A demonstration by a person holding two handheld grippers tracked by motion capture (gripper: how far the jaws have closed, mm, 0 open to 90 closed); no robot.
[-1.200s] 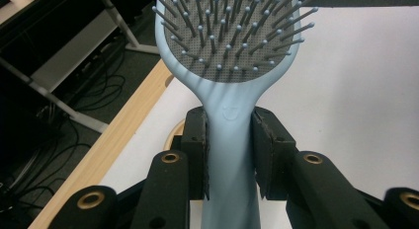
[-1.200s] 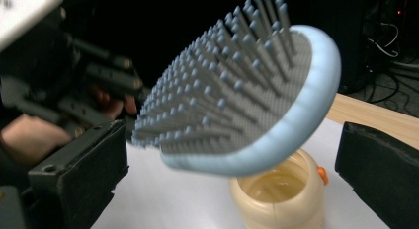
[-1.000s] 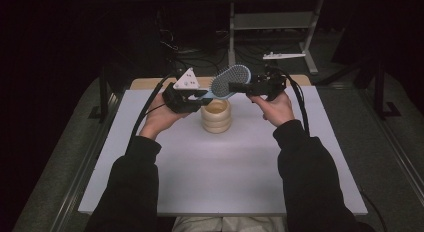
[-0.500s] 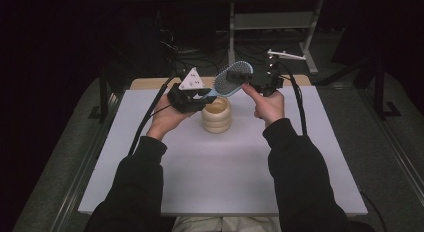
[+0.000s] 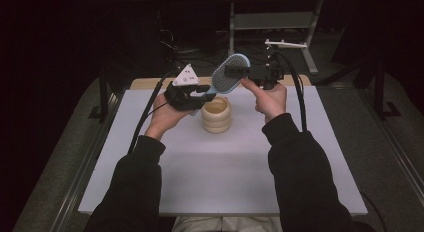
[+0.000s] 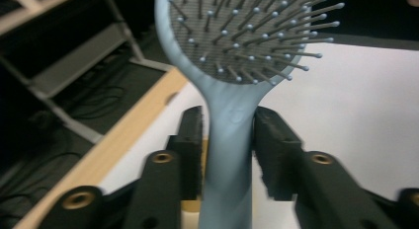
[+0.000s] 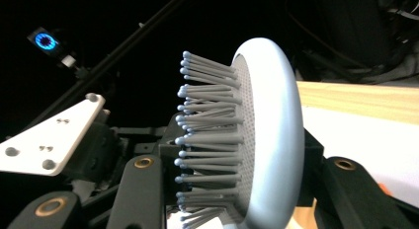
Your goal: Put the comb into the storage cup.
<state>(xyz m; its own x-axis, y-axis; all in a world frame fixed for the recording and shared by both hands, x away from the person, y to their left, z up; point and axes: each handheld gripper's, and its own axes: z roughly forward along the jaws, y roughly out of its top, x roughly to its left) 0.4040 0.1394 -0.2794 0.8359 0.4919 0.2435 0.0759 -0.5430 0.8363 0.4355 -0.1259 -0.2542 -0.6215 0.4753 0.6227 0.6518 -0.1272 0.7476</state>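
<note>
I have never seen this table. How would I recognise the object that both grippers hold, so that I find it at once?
Look at the far middle of the white table, just above the round wooden cup. A pale blue hairbrush hangs in the air there, with the left gripper around its handle and the right gripper shut on its head. It is the only blue thing there, and its oval head is full of ball-tipped bristles.

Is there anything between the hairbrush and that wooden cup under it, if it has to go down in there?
Nothing visible. The hairbrush hangs in the air above the wooden cup, whose mouth shows open. The left gripper has its handle between its jaws; the right gripper is clamped across the brush head.
</note>
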